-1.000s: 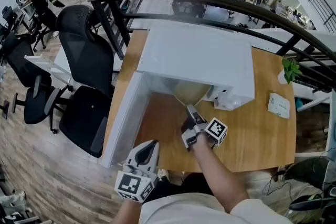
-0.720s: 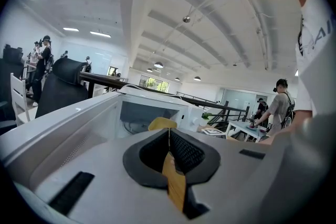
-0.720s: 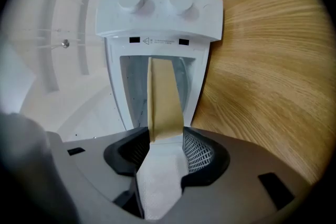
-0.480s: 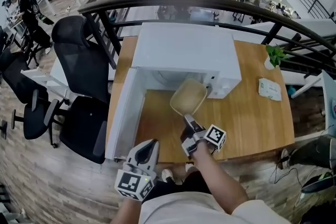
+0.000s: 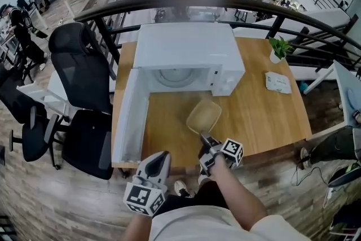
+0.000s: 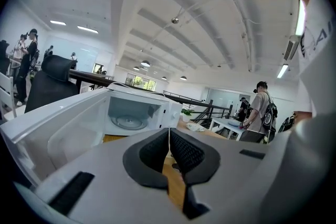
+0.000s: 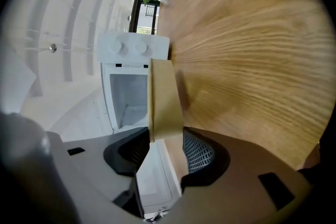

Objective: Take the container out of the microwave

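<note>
While clamped in right gripper, container looks tan, shallow, rounded-square.

light: bright, even, overhead | shadows: soft | edges: fisheye-warped, dark corners | blur: slight

The wooden table bears the open microwave, a potted plant and — seemingly — a white packet.

The microwave fills the table's back left; its open door walls the left edge; front right is free.
</note>
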`<state>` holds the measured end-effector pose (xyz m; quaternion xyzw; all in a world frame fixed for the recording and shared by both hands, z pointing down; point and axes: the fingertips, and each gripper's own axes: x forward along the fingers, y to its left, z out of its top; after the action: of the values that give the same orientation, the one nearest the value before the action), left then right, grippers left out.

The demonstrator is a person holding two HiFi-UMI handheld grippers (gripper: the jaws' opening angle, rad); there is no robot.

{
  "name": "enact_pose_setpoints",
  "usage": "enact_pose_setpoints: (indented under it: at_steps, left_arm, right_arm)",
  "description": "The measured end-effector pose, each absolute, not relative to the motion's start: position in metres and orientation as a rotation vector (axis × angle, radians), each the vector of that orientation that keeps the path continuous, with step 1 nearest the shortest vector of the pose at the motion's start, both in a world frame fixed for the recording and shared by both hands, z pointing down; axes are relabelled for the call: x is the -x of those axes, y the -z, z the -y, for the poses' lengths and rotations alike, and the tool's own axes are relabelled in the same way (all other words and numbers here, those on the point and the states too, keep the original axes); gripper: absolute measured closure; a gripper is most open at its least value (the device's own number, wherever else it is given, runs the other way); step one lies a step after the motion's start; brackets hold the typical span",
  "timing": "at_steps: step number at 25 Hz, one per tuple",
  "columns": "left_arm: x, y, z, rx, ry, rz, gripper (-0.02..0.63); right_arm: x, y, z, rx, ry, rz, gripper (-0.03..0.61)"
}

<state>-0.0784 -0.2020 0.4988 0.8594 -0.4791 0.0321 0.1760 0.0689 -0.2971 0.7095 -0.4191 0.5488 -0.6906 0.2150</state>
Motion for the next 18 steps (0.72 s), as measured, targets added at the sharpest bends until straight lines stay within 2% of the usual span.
enact_pose_setpoints:
  at_steps: [18]
  left_arm:
    - [0.074, -0.514, 0.209, -2.404, -0.112, 1.330, 0.578]
  right_arm:
    - [-0.079, -0.729, 0.308, 1.209, 1.960, -1.509, 0.367]
